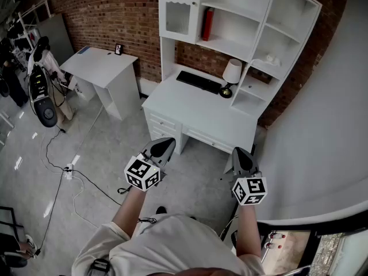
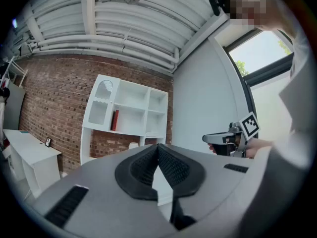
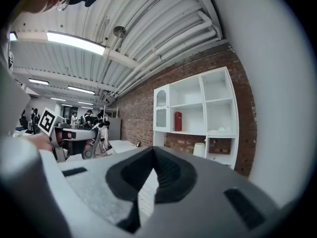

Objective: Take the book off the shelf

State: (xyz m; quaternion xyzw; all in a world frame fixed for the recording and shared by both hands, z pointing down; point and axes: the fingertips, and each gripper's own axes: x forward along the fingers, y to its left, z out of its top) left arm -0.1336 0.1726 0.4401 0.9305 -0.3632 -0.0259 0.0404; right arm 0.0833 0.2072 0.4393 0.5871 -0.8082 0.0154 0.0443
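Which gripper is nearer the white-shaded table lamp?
Right. The right gripper is short of the white desk, roughly in line with the white-shaded table lamp; the left gripper sits further to its left.

The head view is looking steeply down from above at the far white shelf unit (image 1: 266, 22) and desk (image 1: 195, 111); both gripper views are facing that unit from well back, tilting upward, all three sharing its red book (image 1: 207, 23)

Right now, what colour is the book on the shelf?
The book is red; clearest in the head view.
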